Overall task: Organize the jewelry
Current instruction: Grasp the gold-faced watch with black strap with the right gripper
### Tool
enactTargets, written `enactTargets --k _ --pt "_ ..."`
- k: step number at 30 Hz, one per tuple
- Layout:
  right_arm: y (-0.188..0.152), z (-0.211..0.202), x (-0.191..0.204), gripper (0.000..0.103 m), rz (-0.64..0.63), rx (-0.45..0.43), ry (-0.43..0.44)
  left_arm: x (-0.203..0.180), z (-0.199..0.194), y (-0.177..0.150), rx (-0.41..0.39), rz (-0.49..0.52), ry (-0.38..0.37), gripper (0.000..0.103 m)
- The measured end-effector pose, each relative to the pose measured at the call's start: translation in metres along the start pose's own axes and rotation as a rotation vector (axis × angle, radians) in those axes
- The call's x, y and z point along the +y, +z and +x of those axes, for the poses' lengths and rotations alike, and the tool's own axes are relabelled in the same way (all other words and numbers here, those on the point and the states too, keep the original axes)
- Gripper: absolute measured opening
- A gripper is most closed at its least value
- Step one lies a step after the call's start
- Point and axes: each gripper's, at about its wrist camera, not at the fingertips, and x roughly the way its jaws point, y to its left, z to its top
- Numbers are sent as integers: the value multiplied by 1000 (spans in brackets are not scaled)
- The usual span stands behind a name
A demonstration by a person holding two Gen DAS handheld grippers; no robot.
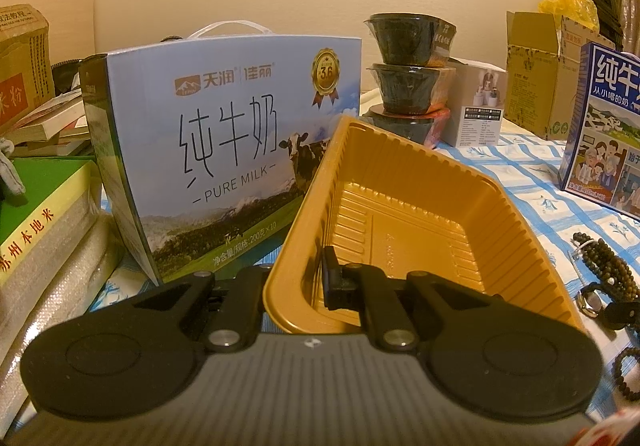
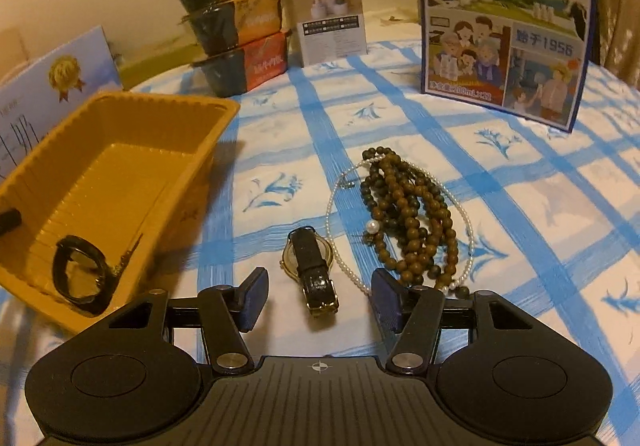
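Meanwhile, the left gripper (image 1: pixel 318 278) clamps the yellow tray's (image 1: pixel 400 149) wall; the right gripper (image 2: pixel 320 296) stands open, empty, straddling the wristwatch (image 2: pixel 314 274).

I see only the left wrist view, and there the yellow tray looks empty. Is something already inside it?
Observer: Yes. A black band lies inside the yellow tray.
Operator: Where is the right hand-held gripper?
Observer: The right hand-held gripper is over the checked cloth, jaws open, with the black-strapped watch lying untouched between its fingers.
Operator: I see brown beads only at my edge. Anything with them?
Observer: A thin pearl necklace loops around the brown beads.
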Motion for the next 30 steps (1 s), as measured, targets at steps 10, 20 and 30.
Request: enactTargets --k 10,20,30 --pt "6 11 10 46 -53 27 -2 0 0 0 1 0 0 10" --pt "9 0 6 16 -16 11 44 1 0 0 2 0 0 10" --pt "27 -31 3 16 90 -30 144 1 1 0 0 0 -1 10"
